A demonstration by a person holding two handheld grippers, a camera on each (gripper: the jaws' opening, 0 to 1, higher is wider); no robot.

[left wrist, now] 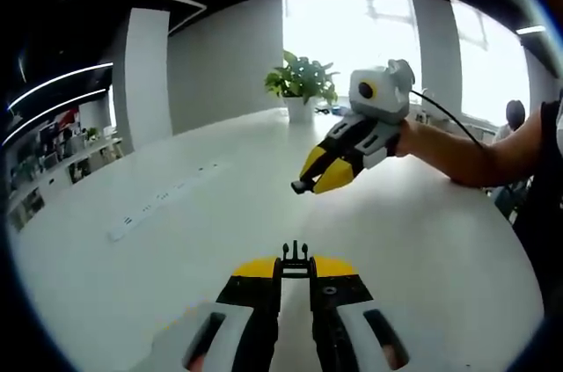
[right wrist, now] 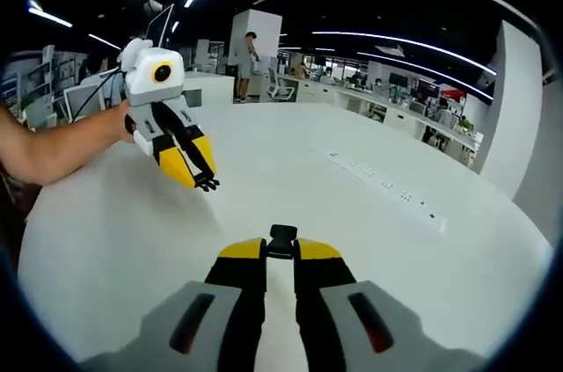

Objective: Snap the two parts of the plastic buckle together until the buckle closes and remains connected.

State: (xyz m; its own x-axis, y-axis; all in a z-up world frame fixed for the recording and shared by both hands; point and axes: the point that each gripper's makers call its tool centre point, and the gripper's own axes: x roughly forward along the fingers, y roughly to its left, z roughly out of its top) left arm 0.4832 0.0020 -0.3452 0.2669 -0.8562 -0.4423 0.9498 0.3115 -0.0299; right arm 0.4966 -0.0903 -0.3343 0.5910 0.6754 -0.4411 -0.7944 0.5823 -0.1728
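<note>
Buckle halves (left wrist: pixel 296 258) (right wrist: pixel 282 242) apart over table (left wrist: pixel 176 240)

Open white table (left wrist: pixel 176 240) between grippers; seemingly only a potted plant (left wrist: pixel 302 83) far off.

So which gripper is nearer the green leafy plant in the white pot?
Right. The right gripper hangs over the table partway toward the plant; the left gripper sits further back, facing it.
</note>
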